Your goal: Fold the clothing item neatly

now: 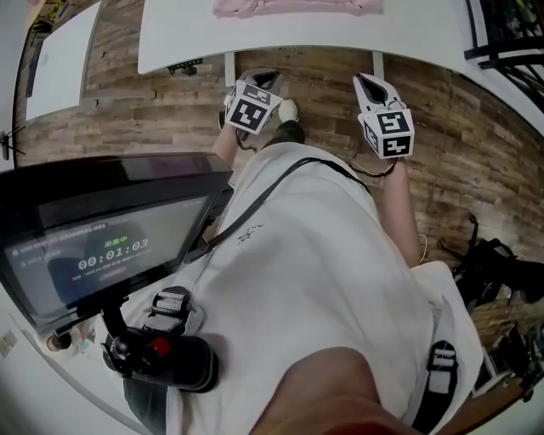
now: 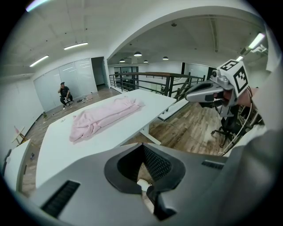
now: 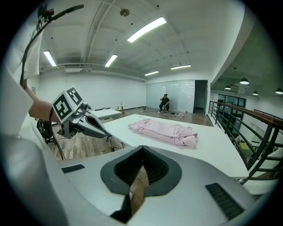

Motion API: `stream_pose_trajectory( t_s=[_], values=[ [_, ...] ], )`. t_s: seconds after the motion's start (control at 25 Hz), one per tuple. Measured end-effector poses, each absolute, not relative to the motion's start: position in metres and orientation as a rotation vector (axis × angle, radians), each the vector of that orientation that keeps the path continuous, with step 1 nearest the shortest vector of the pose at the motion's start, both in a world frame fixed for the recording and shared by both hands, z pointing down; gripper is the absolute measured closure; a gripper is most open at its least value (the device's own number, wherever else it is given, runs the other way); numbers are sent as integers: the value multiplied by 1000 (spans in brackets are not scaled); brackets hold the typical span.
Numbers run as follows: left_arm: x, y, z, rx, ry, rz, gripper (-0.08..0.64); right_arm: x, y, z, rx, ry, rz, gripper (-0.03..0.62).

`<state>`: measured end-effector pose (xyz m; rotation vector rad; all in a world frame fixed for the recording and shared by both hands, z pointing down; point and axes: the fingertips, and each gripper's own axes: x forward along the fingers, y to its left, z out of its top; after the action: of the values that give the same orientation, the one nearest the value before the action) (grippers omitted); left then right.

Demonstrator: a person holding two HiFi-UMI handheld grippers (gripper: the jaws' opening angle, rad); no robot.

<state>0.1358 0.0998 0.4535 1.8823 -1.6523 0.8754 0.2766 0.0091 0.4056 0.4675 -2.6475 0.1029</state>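
A crumpled pink garment point(image 1: 293, 7) lies in a heap on the white table point(image 1: 187, 34), at the top edge of the head view. It also shows in the left gripper view point(image 2: 104, 115) and the right gripper view point(image 3: 166, 131). Both grippers hang over the wood floor, short of the table's near edge and apart from the garment. My left gripper point(image 1: 270, 78) is shut with nothing in it, jaws together point(image 2: 143, 187). My right gripper point(image 1: 368, 81) is shut and empty too point(image 3: 137, 190). Each shows in the other's view: right gripper point(image 2: 208, 92), left gripper point(image 3: 88, 126).
A dark screen point(image 1: 102, 246) on a stand sits low at my left. A second white table point(image 1: 59, 59) stands to the far left. Black gear point(image 1: 493, 263) lies on the floor at right. A railing point(image 3: 247, 128) runs past the table, and a person point(image 3: 165, 102) sits far back.
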Motion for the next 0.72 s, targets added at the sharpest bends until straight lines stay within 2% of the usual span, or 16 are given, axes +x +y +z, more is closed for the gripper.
stream_pose_trajectory(
  t_s=[0.4,0.72],
  values=[
    [193,144,462,1872,-1688,866,558,317,60,420,478,-2610,125,589],
    [235,202,408,1880,-1892,766,558,352,121,363,533,-2777,62,589]
  ],
)
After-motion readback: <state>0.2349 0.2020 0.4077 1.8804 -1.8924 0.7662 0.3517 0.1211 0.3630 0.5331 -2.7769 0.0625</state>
